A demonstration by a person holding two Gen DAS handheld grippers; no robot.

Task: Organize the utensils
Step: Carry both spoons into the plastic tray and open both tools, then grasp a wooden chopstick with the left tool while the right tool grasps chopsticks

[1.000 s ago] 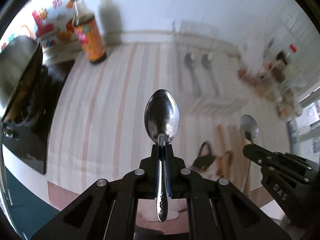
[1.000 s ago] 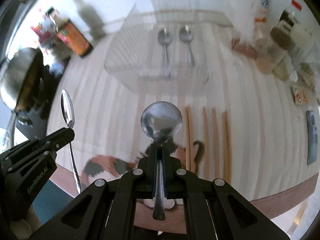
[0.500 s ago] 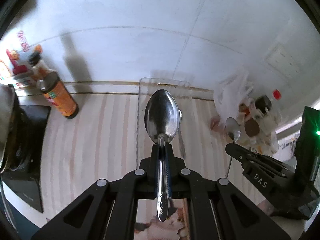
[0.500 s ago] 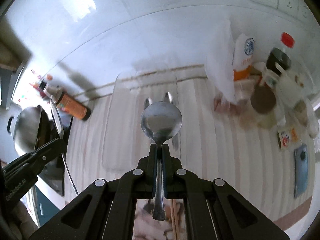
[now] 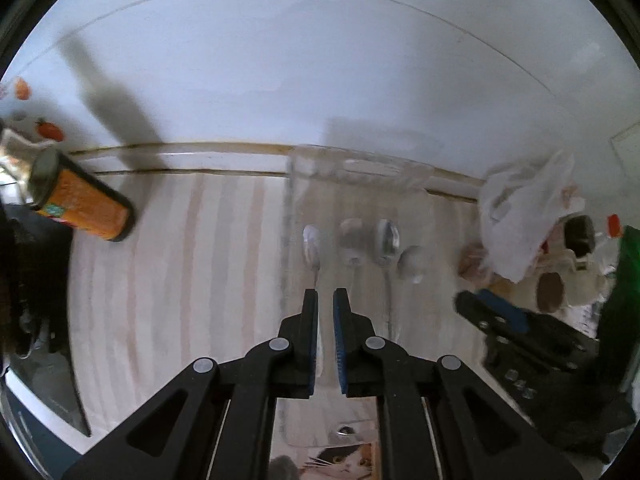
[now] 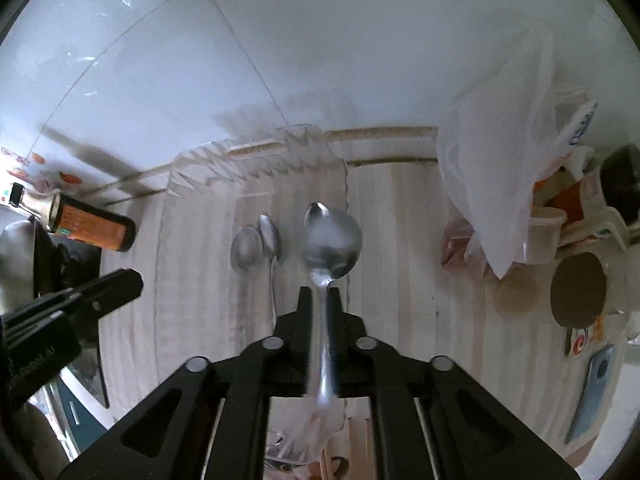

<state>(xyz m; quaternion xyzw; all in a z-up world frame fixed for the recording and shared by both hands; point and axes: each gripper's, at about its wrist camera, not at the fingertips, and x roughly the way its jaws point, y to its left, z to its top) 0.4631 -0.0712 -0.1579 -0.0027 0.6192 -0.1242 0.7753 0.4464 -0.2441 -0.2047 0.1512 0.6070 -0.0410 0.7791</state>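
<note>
Both your grippers have swung from the near edge of the striped counter [image 5: 168, 280] to hover over the clear plastic tray [image 5: 360, 176] against the white wall, and both have just been letting go. Your left gripper [image 5: 325, 300] is now standing with a narrow gap between its blue-padded jaws and nothing between them; the spoon it was carrying a moment ago is no longer in its grasp, and a blurred spoon bowl [image 5: 311, 240] is showing just ahead of its tips at the tray's left side. In the left wrist view three more spoon bowls are lying or falling in a row to the right of it inside the tray, too smeared for you to tell which are at rest. Your right gripper [image 6: 319, 294] is also parted, its jaws having just been opening; the round-bowled spoon [image 6: 332, 246] is still showing between the fingers, its handle streaked with motion blur, and the pads are not pressing on it. Beyond it, in the right wrist view, two spoons [image 6: 256, 250] are lying side by side in the tray with their bowls toward the wall. An orange-labelled bottle [image 6: 92, 228] is standing well to the left of the tray, and a white plastic bag [image 6: 500, 184] with a cluster of containers is sitting to its right.
</note>
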